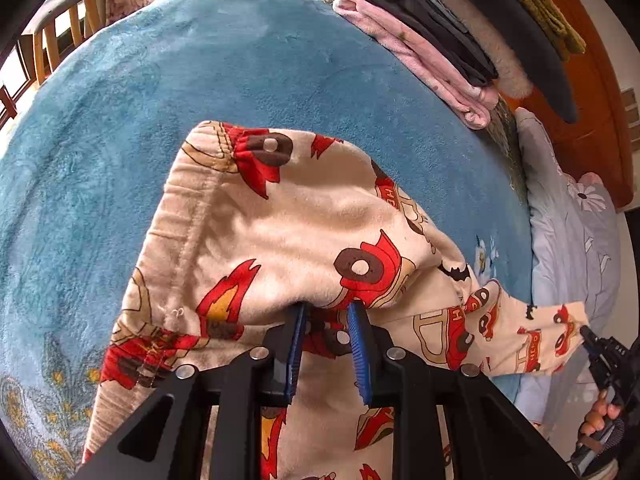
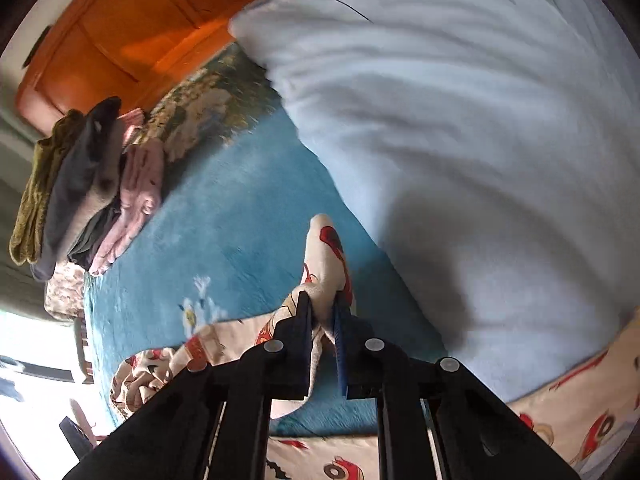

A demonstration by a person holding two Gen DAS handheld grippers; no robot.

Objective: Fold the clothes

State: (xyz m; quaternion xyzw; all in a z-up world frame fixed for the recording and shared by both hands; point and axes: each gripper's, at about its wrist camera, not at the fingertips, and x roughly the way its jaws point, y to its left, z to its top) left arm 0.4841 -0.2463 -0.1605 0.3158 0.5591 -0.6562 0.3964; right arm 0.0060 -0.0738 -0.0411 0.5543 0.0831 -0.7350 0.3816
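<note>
Two tongs work cream fire-truck-print fleece pyjama trousers (image 1: 304, 216) on a blue plush blanket (image 1: 200, 80): left tongs (image 1: 328, 312) slightly apart, right tongs (image 2: 323, 308) clamped on the trouser leg.

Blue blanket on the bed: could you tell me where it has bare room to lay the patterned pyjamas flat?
The blue blanket lies bare left of and beyond the patterned pyjamas, up to the folded stack. It is crowded toward that stack and along the pale quilt.

Left gripper (image 1: 328, 312) parted, right gripper (image 2: 322, 312) clamped
</note>
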